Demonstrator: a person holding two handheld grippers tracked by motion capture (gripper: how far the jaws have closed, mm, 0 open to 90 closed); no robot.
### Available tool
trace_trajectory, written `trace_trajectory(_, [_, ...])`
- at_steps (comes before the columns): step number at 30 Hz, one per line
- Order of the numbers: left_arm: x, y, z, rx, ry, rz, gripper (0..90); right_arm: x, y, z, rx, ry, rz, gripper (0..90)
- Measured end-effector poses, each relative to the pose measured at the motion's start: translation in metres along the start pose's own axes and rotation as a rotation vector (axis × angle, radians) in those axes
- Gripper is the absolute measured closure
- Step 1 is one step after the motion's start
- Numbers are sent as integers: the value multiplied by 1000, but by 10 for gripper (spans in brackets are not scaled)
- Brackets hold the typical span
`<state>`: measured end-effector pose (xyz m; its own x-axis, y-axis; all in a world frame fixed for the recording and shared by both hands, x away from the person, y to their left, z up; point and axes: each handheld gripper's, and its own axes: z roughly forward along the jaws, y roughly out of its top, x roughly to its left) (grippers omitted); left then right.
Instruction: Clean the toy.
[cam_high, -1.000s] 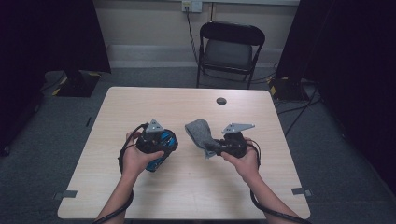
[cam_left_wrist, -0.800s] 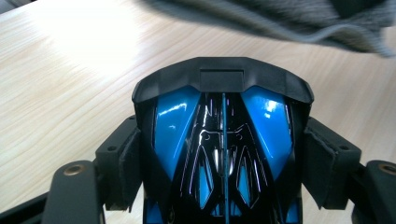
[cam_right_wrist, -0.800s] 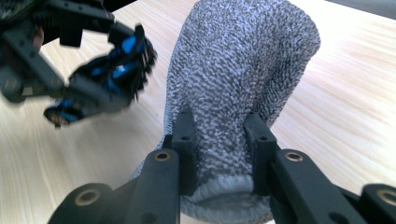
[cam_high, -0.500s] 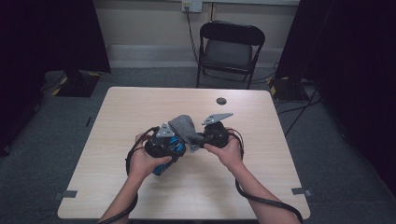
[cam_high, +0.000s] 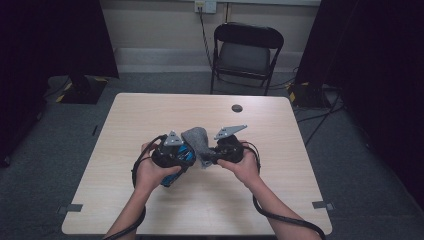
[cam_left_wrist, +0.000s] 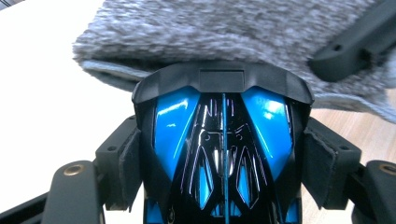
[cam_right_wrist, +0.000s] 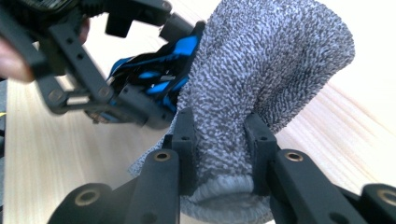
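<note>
Since the earlier pictures my right gripper (cam_high: 209, 159) had carried the grey sock (cam_high: 197, 141) from the right half of the table (cam_high: 280, 200) toward the middle, and now it met the left gripper (cam_high: 186, 156) there; the left one had shifted only a little toward the sock.

From the right gripper view I saw my right jaws pinched tight on the sock (cam_right_wrist: 261, 79) near its cuff, with the knit bunched between the pads and the rest of it standing up in front. The left gripper (cam_left_wrist: 223, 154) held a shiny blue and black object (cam_left_wrist: 223, 140), maybe a toy car, I could not tell surely; its jaws stood wide and pressed on both sides of it. Both things were held above the middle of the table, a bit nearer to my edge than to the far edge.

I judged the work to be putting the object into the sock. What seemed done: both things were picked up and brought together, and the nose of the object (cam_right_wrist: 163, 70) touched the side of the sock. What was left: the object was not inside yet, and I could not see an open mouth of the sock facing it. So I thought the opening had to be found and spread first, then the object pushed in.
</note>
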<state>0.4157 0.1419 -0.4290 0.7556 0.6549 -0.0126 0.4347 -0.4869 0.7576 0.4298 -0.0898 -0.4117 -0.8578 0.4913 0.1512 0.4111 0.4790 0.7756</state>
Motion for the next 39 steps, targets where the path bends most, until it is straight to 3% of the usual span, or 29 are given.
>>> trace_trajectory(16, [8,-3,-4,-2,29,-23,256,12,-13,-8,-5,25,-35,709])
trace_trajectory(29, [16,-6,-9,-10,62,-40,256,20,-34,-14,1,56,-37,709])
trace_trajectory(34, [17,-5,-12,-21,67,-54,255,20,-41,-20,5,59,-35,708])
trace_trajectory(39, [18,-4,-15,-30,64,-58,255,10,-48,-27,5,26,-10,708])
